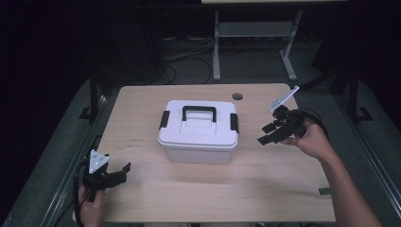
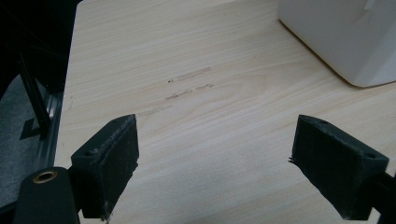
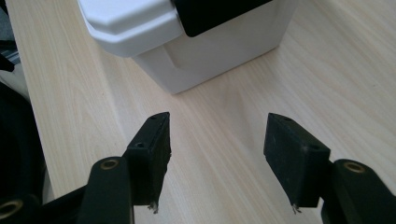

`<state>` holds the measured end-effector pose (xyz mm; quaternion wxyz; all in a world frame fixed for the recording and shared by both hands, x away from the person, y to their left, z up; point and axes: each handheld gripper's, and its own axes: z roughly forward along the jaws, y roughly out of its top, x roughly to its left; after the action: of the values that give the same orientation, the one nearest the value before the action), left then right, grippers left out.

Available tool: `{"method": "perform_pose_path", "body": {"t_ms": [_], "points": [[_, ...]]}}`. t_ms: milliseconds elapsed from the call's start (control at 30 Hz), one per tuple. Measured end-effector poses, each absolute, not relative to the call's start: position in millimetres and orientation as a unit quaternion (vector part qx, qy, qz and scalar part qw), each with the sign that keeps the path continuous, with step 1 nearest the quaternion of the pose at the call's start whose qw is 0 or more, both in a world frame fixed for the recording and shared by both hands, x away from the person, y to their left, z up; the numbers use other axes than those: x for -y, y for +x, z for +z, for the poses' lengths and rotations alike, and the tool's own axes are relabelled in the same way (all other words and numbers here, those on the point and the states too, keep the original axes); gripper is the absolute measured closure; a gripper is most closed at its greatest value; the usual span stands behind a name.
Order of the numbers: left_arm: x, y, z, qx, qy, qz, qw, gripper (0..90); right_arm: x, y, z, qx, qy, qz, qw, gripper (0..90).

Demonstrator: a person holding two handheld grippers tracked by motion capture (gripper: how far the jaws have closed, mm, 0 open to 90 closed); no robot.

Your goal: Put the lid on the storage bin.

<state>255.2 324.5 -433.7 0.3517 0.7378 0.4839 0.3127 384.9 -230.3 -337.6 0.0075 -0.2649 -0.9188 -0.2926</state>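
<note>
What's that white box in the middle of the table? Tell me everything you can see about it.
The white box looks like plastic, a squarish storage bin with slightly rounded corners. Its lid is on, with a black carry handle lying on top and a black latch on each short side. It stands upright near the middle of the wooden table. Neither tongs touches it; the right tongs are nearer, with open jaws.

no legible text, labels, brands or nos. anywhere. white box point(image 1: 198, 135): lid and walls plain, no marking seen. table point(image 2: 196, 140): a few faint dark scuff marks on the wood in left gripper view, not readable as characters.
</note>
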Motion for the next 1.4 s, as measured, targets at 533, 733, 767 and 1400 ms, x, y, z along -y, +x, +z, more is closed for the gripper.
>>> {"method": "perform_pose_path", "body": {"t_ms": [533,733,767,1400], "points": [[-325,255,-434,-0.484,0.738,0.312,0.351,14.2,239,375,-356,0.916,-0.276,-0.291,0.020,40.2],[-325,255,-434,-0.484,0.738,0.312,0.351,14.2,244,371,-363,0.914,-0.280,-0.291,0.023,40.2],[-325,255,-434,-0.484,0.738,0.312,0.351,14.2,245,370,-365,0.914,-0.282,-0.291,0.024,40.2],[-324,255,-434,-0.483,0.739,0.313,0.350,14.2,259,356,-384,0.906,-0.299,-0.298,0.032,40.2]]}}
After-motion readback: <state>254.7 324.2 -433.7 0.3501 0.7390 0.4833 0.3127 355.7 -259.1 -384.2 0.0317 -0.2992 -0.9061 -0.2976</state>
